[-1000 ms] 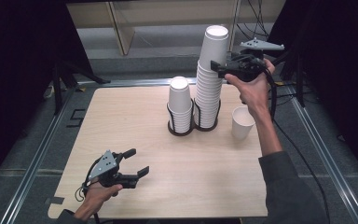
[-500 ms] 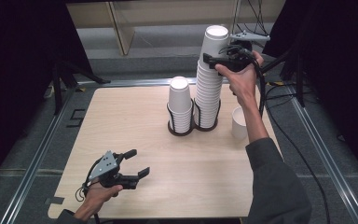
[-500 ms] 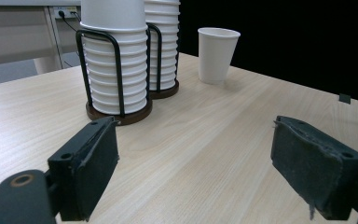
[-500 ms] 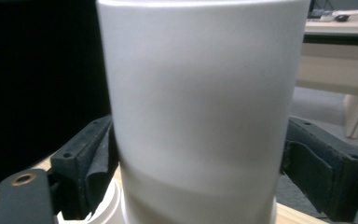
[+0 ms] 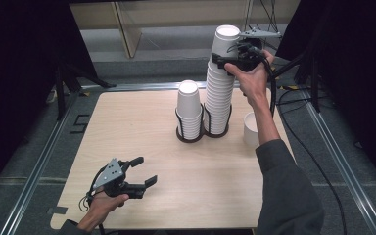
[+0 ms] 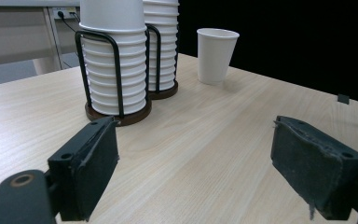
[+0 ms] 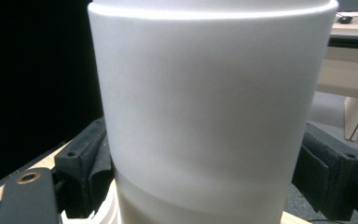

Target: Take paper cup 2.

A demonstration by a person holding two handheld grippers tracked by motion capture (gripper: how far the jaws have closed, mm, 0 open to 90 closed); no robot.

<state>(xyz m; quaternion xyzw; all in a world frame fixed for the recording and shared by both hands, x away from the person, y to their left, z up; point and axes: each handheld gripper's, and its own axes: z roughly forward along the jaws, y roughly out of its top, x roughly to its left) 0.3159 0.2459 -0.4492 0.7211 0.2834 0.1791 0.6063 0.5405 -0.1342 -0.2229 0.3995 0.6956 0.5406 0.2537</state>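
A tall stack of white paper cups (image 5: pixel 219 93) stands in a black wire holder at the back of the wooden table (image 5: pixel 127 127). A shorter stack (image 5: pixel 189 110) stands in a second holder to its left. My right gripper (image 5: pixel 223 55) is raised to the tall stack's top cup (image 7: pixel 205 93). Its jaws are open, with one black pad close to each side of the cup and no squeeze visible. My left gripper (image 5: pixel 147 170) rests low near the front left of the table, open and empty (image 6: pixel 193 172). It points at the two stacks (image 6: pixel 114 70).
One loose white cup (image 5: pixel 251 128) stands upright on the table right of the tall stack, under my right forearm; it shows too in the left gripper view (image 6: pixel 216 55). Metal rails border the table. Black curtains hang on both sides, and a cable trails off at the right.
My right gripper has moved left onto the top of the tall stack, so its jaws now flank the top cup. My left gripper has stayed put.
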